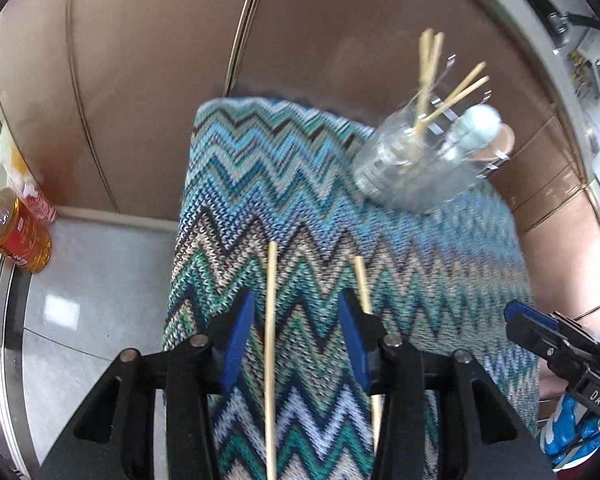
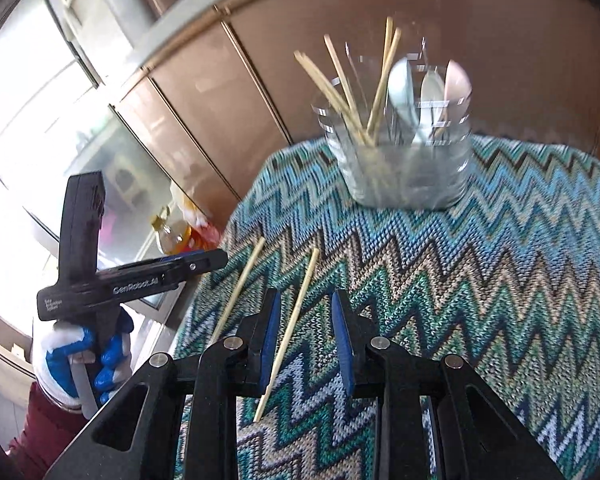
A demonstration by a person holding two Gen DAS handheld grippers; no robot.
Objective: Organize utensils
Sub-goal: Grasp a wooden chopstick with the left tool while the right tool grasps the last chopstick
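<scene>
Two loose wooden chopsticks lie on the zigzag knit cloth (image 1: 284,184). In the left wrist view one chopstick (image 1: 271,344) lies between the open fingers of my left gripper (image 1: 298,308), and the other (image 1: 363,285) lies beside the right finger. In the right wrist view my right gripper (image 2: 305,304) is open around one chopstick (image 2: 290,332); the second chopstick (image 2: 240,286) lies to its left. A clear glass jar (image 2: 400,152) at the cloth's far end holds several chopsticks and spoons; it also shows in the left wrist view (image 1: 420,168).
An oil bottle (image 1: 12,232) and a snack bag (image 1: 40,200) stand on the grey floor left of the cloth. Brown cabinet doors (image 2: 220,100) rise behind. The left gripper, in a gloved hand, shows at the left of the right wrist view (image 2: 140,276).
</scene>
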